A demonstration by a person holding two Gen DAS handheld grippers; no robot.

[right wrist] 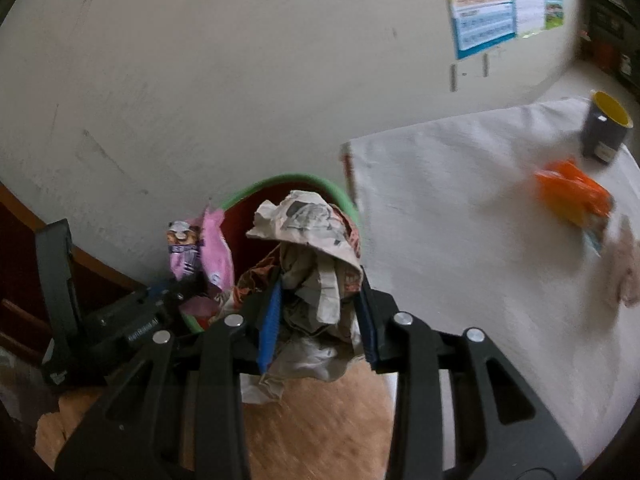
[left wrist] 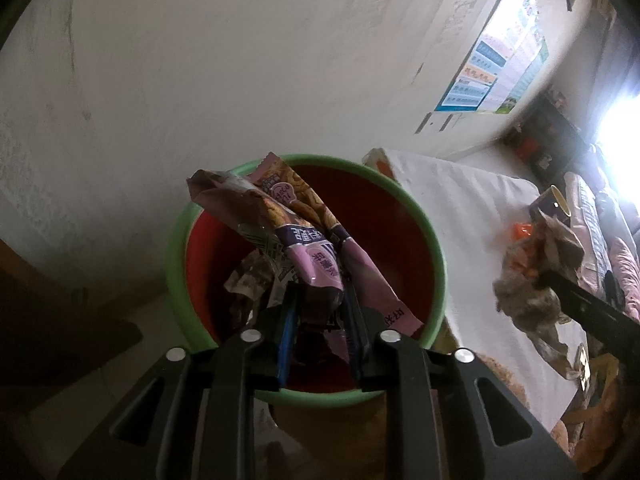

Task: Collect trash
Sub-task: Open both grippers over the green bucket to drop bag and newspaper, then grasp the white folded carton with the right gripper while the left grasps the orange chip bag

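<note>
A red bin with a green rim (left wrist: 400,196) stands on the floor by the wall. Directly above its mouth, my left gripper (left wrist: 320,292) is shut on a purple snack wrapper (left wrist: 280,216), which sticks up and away from the fingers. Crumpled paper (left wrist: 248,280) lies inside the bin. My right gripper (right wrist: 320,280) is shut on a wad of crumpled newspaper (right wrist: 308,216), held just right of the bin rim (right wrist: 280,180) and short of it. The right wrist view also shows the left gripper (right wrist: 180,284) with the wrapper (right wrist: 212,248) at the bin's left side.
A table with a white cloth (right wrist: 460,200) stands right of the bin, close to its rim. On it lie an orange wrapper (right wrist: 572,188) and a dark mug with a yellow inside (right wrist: 604,128). A pale wall with a poster (right wrist: 492,8) is behind.
</note>
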